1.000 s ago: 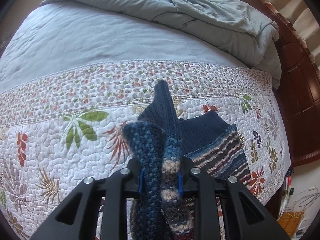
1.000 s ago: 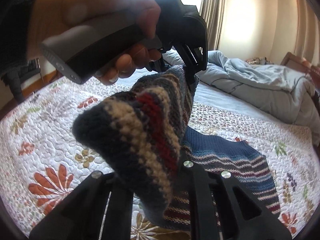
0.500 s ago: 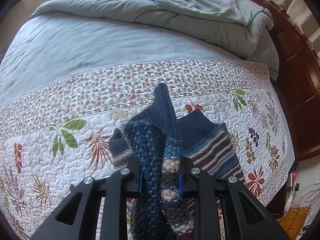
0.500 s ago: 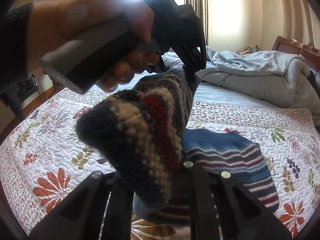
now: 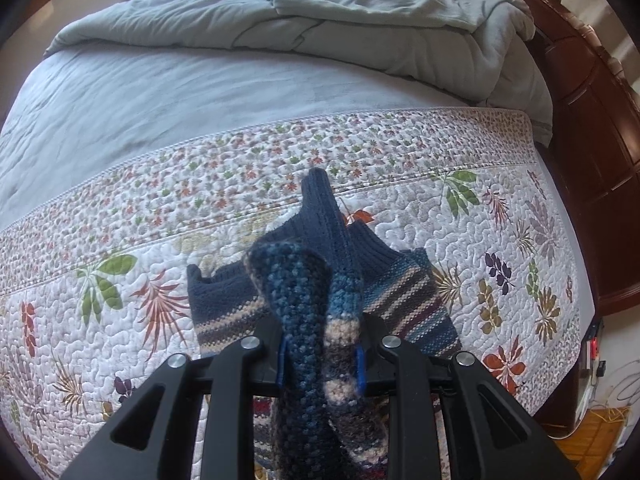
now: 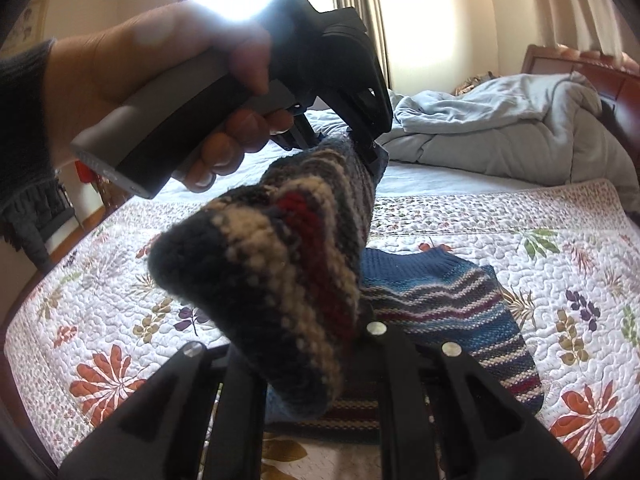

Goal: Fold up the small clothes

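Left tool (image 5: 320,360): I see it clamping bunched striped knit sweater (image 5: 416,300).
Right tool (image 6: 304,360): clamped on chunky knit; pads hidden.
Bed (image 5: 120,320): quilted floral cover.

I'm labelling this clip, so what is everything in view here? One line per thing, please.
sweater: one, navy with stripes, part lying on the quilt, part lifted in both grippers
quilt: one, white with floral print, over the near bed
sheet: one, pale blue, beyond the quilt
duvet: one, grey-blue, bunched at the far end
bed frame: one, dark wood, right edge
curtains: beige, back wall
left gripper: black, shut on sweater
right gripper: black, shut on sweater
left hand: one, holding the left gripper's handle
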Tool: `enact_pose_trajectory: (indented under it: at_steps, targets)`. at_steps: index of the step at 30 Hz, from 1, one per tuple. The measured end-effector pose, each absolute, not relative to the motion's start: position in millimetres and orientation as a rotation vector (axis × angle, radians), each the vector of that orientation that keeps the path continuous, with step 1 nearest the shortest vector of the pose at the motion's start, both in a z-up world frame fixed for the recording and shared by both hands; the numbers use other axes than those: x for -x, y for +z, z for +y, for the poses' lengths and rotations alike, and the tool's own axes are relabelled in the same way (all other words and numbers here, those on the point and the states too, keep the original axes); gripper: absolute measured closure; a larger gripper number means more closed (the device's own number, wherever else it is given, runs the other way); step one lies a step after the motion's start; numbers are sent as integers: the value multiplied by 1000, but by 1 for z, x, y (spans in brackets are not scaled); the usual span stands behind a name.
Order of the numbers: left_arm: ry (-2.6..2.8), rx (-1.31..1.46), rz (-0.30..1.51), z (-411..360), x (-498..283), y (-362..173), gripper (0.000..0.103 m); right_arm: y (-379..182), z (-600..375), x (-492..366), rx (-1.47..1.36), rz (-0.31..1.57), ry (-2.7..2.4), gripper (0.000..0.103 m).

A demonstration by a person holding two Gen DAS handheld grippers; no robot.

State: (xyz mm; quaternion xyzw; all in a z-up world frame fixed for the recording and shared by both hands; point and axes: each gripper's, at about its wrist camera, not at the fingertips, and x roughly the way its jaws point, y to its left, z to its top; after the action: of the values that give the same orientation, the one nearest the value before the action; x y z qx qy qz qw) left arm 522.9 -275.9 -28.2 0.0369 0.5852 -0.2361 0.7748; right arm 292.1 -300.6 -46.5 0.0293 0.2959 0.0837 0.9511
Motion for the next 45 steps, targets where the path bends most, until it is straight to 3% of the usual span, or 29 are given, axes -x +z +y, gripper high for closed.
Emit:
enact_pose_trajectory:
  at_steps: [21,38,40,43,45]
  targets:
    - [-503,-197,1316,-386,-503,-97,79,-102,-414,-281,-410,656,165,93]
    - [-449,-324,1351,-423,-501,-143,79,-146,-452,-282,-613,705,212,91]
    - [-435,-344,1351,-428,-501,-146,76,-152,-460,-281,-651,713,221,90]
    - [-426,-347,1354,-433,-503,-147,64,-158,-466,-283,-704,734,249,87]
    - [-434,-336,1330,-435,-502,-141,56,-163,-469,-284,-739,757,263,72]
